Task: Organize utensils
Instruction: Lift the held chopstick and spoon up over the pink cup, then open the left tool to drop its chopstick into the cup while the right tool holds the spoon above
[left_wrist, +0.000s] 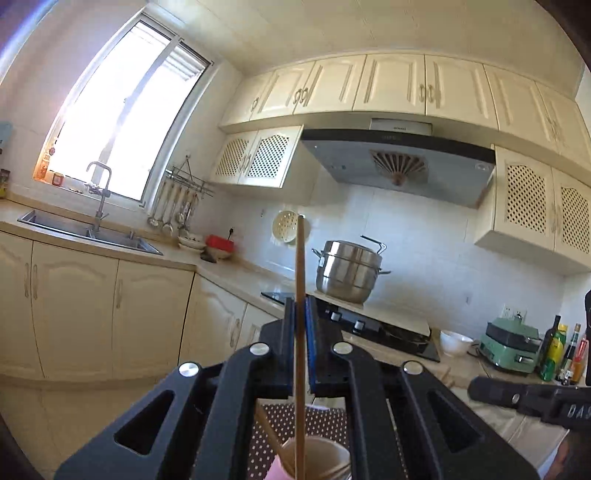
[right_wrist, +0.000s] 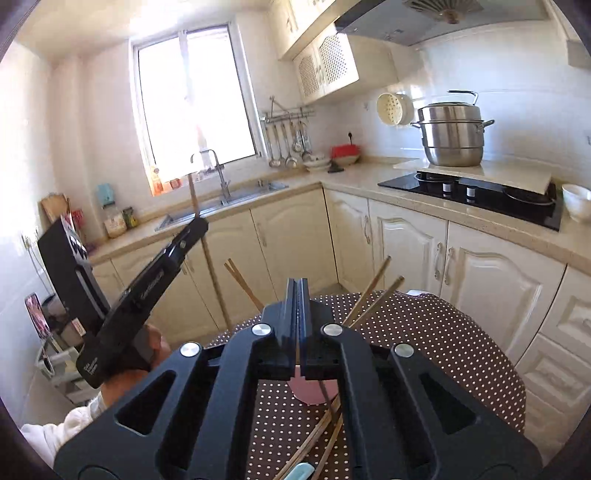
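A kitchen seen from two handheld grippers. In the left wrist view, the left gripper (left_wrist: 301, 306) has its fingers clamped on a single wooden chopstick (left_wrist: 300, 266), which stands nearly upright through the centre of the frame. Its lower end runs down into a beige cup (left_wrist: 325, 456) at the bottom centre, directly below the fingers, so the left hand is the nearer one and the stick's long axis already lines up with the cup.

In the right wrist view, the right gripper (right_wrist: 299, 302) has its fingers pressed together on nothing. More chopsticks (right_wrist: 373, 299) lean out of a pink cup (right_wrist: 308, 391) just beneath them on the polka-dot desk (right_wrist: 443, 339).
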